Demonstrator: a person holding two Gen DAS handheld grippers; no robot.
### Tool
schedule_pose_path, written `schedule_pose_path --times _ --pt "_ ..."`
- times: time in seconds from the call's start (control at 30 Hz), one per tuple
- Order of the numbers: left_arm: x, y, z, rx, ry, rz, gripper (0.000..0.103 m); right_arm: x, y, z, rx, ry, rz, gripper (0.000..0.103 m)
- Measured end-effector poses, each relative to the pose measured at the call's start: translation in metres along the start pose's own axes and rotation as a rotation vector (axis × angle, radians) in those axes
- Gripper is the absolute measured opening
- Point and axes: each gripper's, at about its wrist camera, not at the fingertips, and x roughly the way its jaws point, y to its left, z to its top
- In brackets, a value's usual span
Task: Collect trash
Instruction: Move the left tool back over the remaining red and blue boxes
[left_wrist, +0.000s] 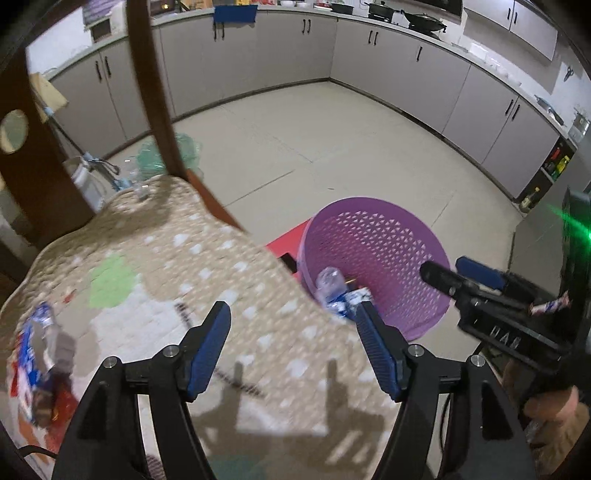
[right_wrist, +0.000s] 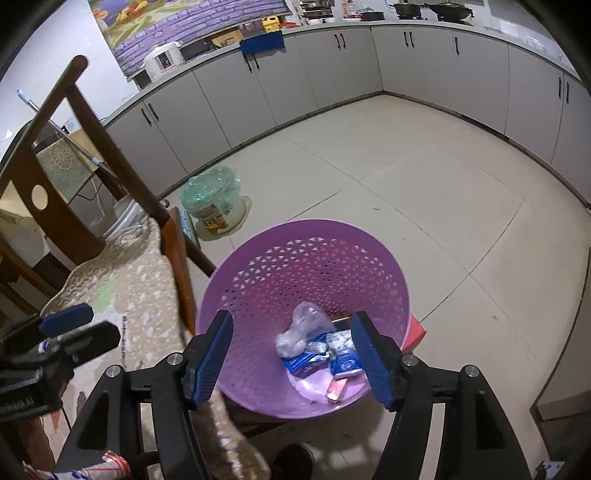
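A purple perforated basket (right_wrist: 303, 266) stands on the floor beside a chair; it also shows in the left wrist view (left_wrist: 373, 240). Inside lie a crushed plastic bottle (right_wrist: 301, 326), blue wrappers (right_wrist: 321, 360) and a pink packet (right_wrist: 336, 389). My right gripper (right_wrist: 291, 354) is open and empty above the basket; it shows in the left wrist view (left_wrist: 461, 275). My left gripper (left_wrist: 293, 332) is open and empty over the beige chair cushion (left_wrist: 207, 280). Blurred wrappers (left_wrist: 40, 354) lie on the cushion at the far left. A bottle (left_wrist: 332, 288) shows in the basket.
The brown wooden chair back (right_wrist: 74, 147) rises at the left. A green-bagged bucket (right_wrist: 214, 203) stands on the tiled floor behind the chair. Grey kitchen cabinets (right_wrist: 332, 66) run along the far walls. A red flat object (left_wrist: 286, 240) lies under the basket.
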Motion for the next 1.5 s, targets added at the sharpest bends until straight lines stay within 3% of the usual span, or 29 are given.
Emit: schedule_pose_path --times 0.17,0.37,0.7,0.87,1.03,1.37,1.43,1.47,1.5 --pt "-0.023 0.022 -0.024 -0.003 -0.02 0.066 0.072 -0.014 0.026 -0.007 -0.041 -0.006 0.017 0.074" --pt "-0.042 0.072 -0.067 -0.087 -0.01 0.106 0.073 -0.022 0.068 -0.022 -0.11 0.008 0.042 0.076" --pt "-0.081 0.21 -0.135 -0.302 -0.044 0.236 0.074 -0.013 0.148 -0.055 -0.243 0.073 0.112 0.077" --pt "-0.082 0.247 -0.128 -0.206 -0.079 0.288 0.083 -0.001 0.179 -0.071 -0.281 0.116 0.148 0.078" --pt "-0.053 0.266 -0.105 -0.093 -0.03 0.278 0.084 0.009 0.192 -0.084 -0.306 0.151 0.154 0.078" --pt "-0.005 0.276 -0.094 -0.069 0.074 0.18 0.084 0.025 0.191 -0.088 -0.303 0.199 0.134 0.078" --pt "-0.007 0.277 -0.098 -0.106 0.068 0.18 0.062 0.028 0.192 -0.087 -0.303 0.205 0.138 0.078" --pt "-0.008 0.278 -0.1 -0.134 0.081 0.182 0.046 0.028 0.193 -0.087 -0.305 0.208 0.141 0.078" --pt "-0.012 0.28 -0.102 -0.166 0.083 0.196 0.046 0.028 0.195 -0.087 -0.311 0.21 0.143 0.078"
